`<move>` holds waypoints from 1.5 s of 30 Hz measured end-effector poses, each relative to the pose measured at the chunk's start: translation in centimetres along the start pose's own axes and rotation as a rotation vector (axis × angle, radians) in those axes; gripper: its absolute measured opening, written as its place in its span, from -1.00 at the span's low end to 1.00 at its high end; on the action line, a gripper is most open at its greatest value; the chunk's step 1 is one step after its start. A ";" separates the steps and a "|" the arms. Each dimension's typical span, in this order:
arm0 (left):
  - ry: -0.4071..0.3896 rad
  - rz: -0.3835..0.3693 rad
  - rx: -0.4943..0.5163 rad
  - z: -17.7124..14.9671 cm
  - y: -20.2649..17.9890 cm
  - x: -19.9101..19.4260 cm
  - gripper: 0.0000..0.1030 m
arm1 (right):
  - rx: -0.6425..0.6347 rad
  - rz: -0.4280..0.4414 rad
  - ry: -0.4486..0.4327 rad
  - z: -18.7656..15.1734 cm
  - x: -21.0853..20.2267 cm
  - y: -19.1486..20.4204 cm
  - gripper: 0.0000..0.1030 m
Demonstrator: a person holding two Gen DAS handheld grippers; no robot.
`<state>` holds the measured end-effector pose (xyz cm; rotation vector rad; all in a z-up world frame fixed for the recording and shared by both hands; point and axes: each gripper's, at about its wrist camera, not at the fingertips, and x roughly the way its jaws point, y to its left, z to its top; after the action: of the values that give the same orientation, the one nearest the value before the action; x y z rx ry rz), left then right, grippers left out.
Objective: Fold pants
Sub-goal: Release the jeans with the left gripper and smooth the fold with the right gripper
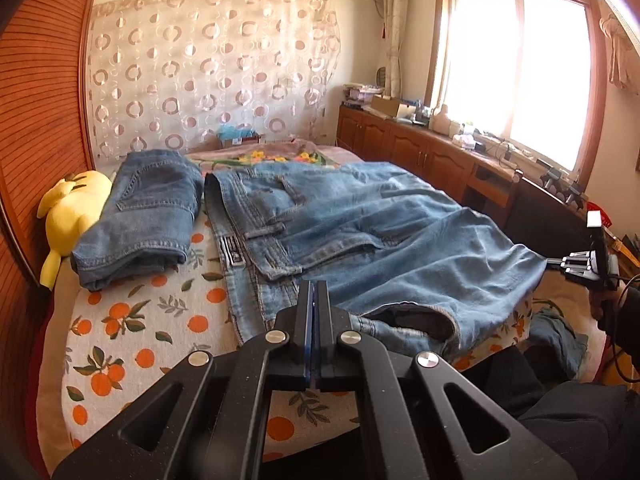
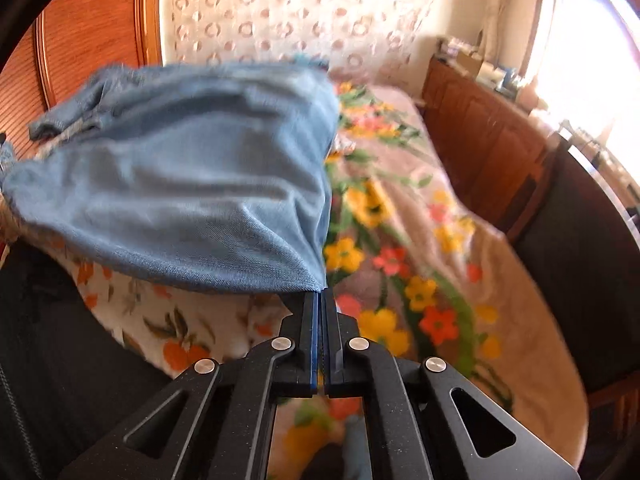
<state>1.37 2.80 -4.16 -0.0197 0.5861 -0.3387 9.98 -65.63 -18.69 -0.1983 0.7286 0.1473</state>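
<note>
**Right hand-held gripper pinches the jeans' edge**

I see the light-blue denim pants (image 1: 360,220) spread across the bed (image 1: 132,320), with its orange-fruit-print cover, their waistband toward the folded pair of blue jeans (image 1: 144,216) that lies just beside them. A yellow plush toy (image 1: 72,216) rests on the far side of that folded pair from the pants. My left hand-held gripper (image 1: 316,292) hovers over the pants' near edge, jaws pressed together with nothing between them. My right hand-held gripper (image 2: 320,296) is clamped on a fold of the pants' fabric (image 2: 192,184), which rises off the bed and stretches taut from the fingertips.
</note>
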 end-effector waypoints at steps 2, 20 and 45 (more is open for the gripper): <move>-0.018 -0.002 -0.009 0.4 0.1 -0.5 -0.99 | -0.007 -0.024 -0.046 1.2 -1.4 -0.1 -0.99; 0.059 0.018 0.005 -1.3 1.1 -1.3 -0.66 | -0.086 -0.047 -0.144 4.7 -4.4 3.3 -0.99; 0.209 -0.161 -0.066 -8.7 -0.4 1.4 -0.82 | -0.044 -0.051 -0.060 5.2 -3.3 2.1 -0.99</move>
<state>-2.39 2.62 -12.12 -0.0962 0.8048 -0.4817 10.49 -62.55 -12.95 -0.2534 0.6604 0.1207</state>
